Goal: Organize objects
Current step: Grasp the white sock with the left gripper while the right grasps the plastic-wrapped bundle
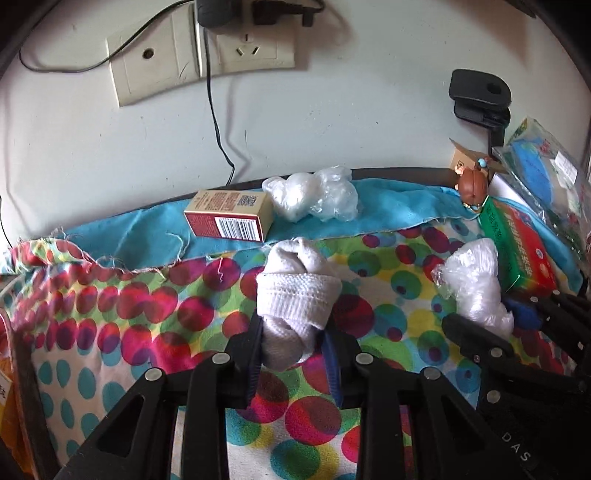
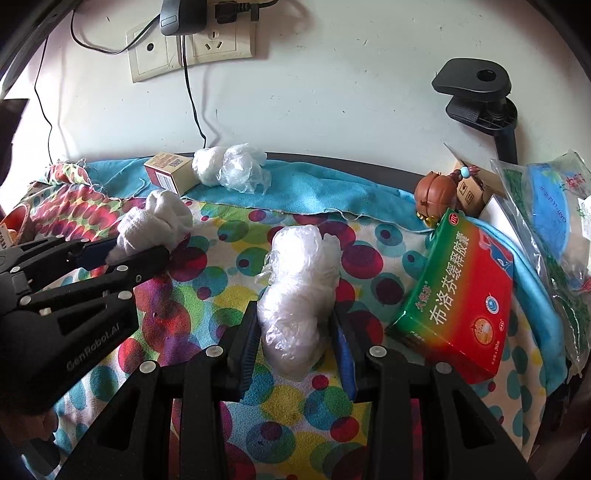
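A white wall (image 2: 351, 92) rises behind the tabletop (image 2: 332, 160), whose dark edge shows above the cloths. Two wall plates (image 1: 159, 66) sit high on it, one a socket (image 2: 214, 46) with a dark adapter (image 2: 183, 16) plugged in; a thin black cable (image 1: 216, 122) hangs down from there. A black clamp mount (image 2: 476, 92) stands at the right, against the wall.
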A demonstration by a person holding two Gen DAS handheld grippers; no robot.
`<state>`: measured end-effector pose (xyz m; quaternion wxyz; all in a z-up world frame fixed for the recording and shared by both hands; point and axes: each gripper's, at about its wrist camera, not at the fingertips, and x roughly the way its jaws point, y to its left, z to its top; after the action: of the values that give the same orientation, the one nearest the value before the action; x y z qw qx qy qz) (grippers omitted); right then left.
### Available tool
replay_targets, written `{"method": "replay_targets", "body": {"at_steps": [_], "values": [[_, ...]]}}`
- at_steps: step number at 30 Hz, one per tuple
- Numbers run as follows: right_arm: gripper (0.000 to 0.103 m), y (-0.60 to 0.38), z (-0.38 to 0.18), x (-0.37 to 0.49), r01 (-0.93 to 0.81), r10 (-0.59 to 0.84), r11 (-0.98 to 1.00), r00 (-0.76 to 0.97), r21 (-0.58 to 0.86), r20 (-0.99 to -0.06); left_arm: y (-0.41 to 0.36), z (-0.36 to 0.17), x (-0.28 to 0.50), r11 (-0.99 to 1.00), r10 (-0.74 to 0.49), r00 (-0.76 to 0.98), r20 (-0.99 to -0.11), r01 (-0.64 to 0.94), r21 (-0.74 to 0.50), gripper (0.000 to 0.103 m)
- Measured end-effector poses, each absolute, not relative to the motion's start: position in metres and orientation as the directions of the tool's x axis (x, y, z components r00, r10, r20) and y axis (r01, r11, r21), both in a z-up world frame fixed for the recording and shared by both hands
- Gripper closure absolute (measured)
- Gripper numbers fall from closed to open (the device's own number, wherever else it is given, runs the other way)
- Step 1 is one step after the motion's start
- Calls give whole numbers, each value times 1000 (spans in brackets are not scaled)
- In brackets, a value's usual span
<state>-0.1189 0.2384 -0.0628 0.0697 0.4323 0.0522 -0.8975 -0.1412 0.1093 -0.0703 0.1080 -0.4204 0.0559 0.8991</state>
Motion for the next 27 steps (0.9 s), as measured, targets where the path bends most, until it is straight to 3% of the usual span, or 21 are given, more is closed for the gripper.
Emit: {"method": "replay_targets", "body": {"at_steps": [5,11,27], "values": [[67,238,-63,-119,168,-81,-985,-616,-31,-783,117,-71,-139,-968,101,-634,-767,-240,71,74],[67,236,-64,-119,167,-71,-985,-618,-43,-783,106,-74,-142,-973,146,-616,-774,-233,1,70],[67,229,-65,-116,165,-23,-981,-631,-105,-775,112,-75,-145,-972,165,-610,-775,-233,-24,69]]}}
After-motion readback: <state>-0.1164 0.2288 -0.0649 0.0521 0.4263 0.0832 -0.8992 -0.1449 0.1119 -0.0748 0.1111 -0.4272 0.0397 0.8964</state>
